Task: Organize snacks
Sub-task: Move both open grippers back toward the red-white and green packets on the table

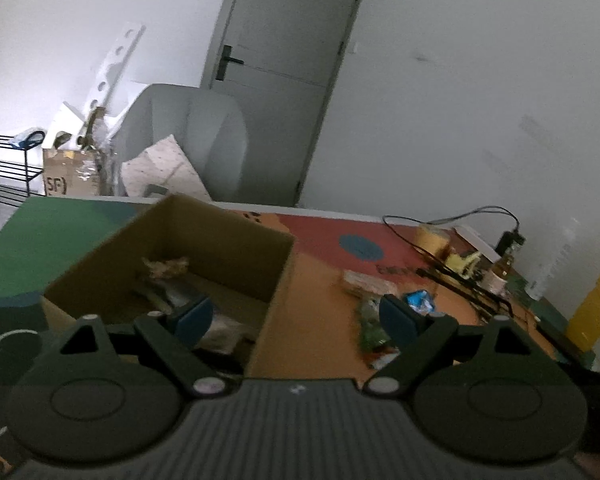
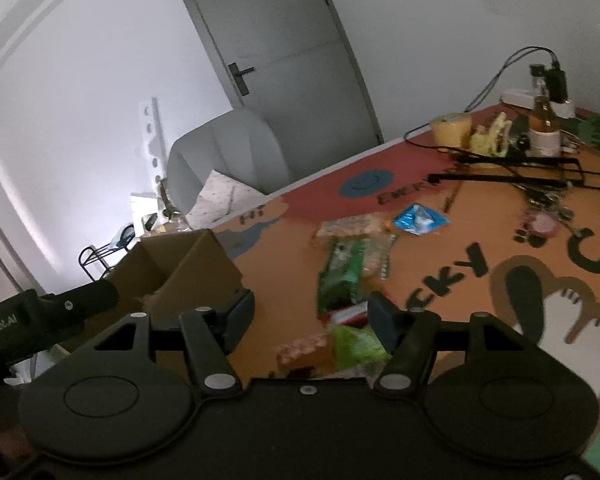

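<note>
An open cardboard box stands on the colourful table mat, with a few snack packets inside. My left gripper hovers open over the box's right wall, nothing between its pads. Right of the box lie loose snacks: a dark green packet, a beige nut packet, a blue packet, a light green packet and a brown patterned one. My right gripper is open above the nearest packets, gripping none. The box is to its left.
At the table's far right stand a brown bottle, a yellow tape roll, a black wire frame and cables. A grey armchair and a door are behind the table. The left gripper's body shows at the right wrist view's left.
</note>
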A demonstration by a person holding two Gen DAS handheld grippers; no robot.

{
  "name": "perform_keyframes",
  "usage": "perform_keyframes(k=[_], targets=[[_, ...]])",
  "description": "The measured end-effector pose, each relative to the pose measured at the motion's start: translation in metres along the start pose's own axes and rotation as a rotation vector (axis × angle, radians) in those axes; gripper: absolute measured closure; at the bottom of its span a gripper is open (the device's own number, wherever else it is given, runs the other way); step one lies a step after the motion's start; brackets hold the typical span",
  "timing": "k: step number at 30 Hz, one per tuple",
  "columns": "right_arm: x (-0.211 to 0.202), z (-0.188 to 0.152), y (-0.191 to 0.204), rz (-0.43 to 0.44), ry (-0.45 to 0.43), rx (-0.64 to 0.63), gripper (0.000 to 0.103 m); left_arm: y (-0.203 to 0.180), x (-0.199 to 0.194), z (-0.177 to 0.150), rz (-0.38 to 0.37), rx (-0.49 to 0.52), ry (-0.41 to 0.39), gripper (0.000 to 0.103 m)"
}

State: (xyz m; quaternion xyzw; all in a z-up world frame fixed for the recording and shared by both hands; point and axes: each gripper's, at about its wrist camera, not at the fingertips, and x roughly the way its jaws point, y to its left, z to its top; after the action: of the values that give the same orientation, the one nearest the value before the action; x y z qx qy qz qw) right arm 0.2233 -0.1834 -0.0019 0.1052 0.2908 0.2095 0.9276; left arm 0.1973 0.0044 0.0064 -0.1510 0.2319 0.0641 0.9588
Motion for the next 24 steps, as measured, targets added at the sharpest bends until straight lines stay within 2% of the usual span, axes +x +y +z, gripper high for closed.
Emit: perform_keyframes(k=[16,21,24], targets=[[-0.010,-0.015,-0.044,-0.044,0.018,0.037,0.039,-0.040,0.004,-0.021,-0.062,0.043,0.012,0.015],[-0.007,-0.020,-0.053,-0.049,0.031,0.050,0.041,-0.051,0.010,-0.028,-0.075,0.066,0.025,0.020],[-0.004,-0.023,-0.058,-0.049,0.039,0.055,0.041,-0.054,0.017,-0.031,-0.078,0.073,0.047,0.027]])
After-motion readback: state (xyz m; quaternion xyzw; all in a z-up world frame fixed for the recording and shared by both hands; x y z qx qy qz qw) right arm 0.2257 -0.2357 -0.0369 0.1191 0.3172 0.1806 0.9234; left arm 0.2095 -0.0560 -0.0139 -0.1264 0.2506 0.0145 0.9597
